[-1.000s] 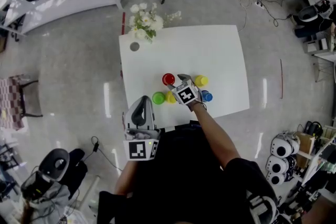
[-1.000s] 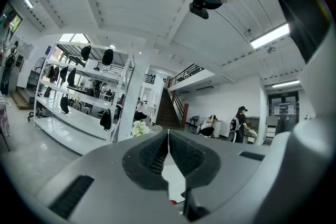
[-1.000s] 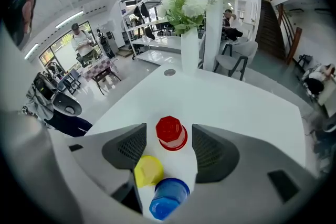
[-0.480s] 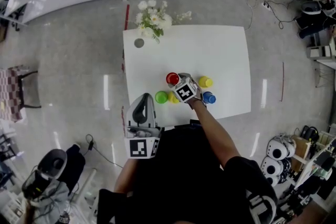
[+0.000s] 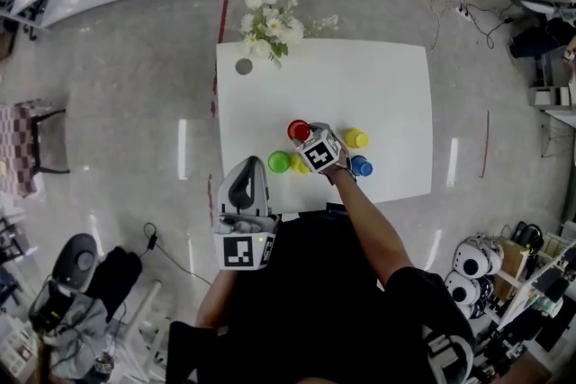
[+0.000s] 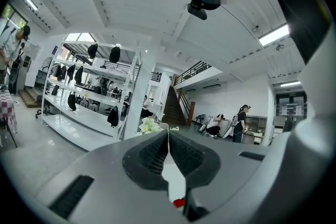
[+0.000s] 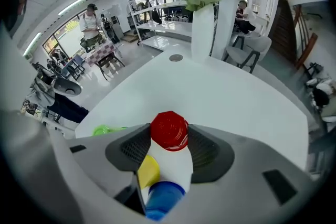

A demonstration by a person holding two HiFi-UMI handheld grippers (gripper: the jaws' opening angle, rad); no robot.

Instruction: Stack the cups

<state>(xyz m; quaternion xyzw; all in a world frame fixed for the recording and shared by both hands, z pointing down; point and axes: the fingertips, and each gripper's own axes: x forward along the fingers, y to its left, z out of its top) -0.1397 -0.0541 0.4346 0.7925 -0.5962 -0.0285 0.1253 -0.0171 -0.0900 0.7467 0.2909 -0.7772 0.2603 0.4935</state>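
We judge that no cup is stacked yet: the green cup, yellow cups and blue cup stand apart on the counter. Our right tongs have just been closing and now pinch the red cup at the group's far side. Our left tongs are pressed together, empty, near us. All the stacking is left.

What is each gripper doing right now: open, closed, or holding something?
Left gripper: closed, holding nothing.
Right gripper: jaws have just been closing; pads now on the red cup.
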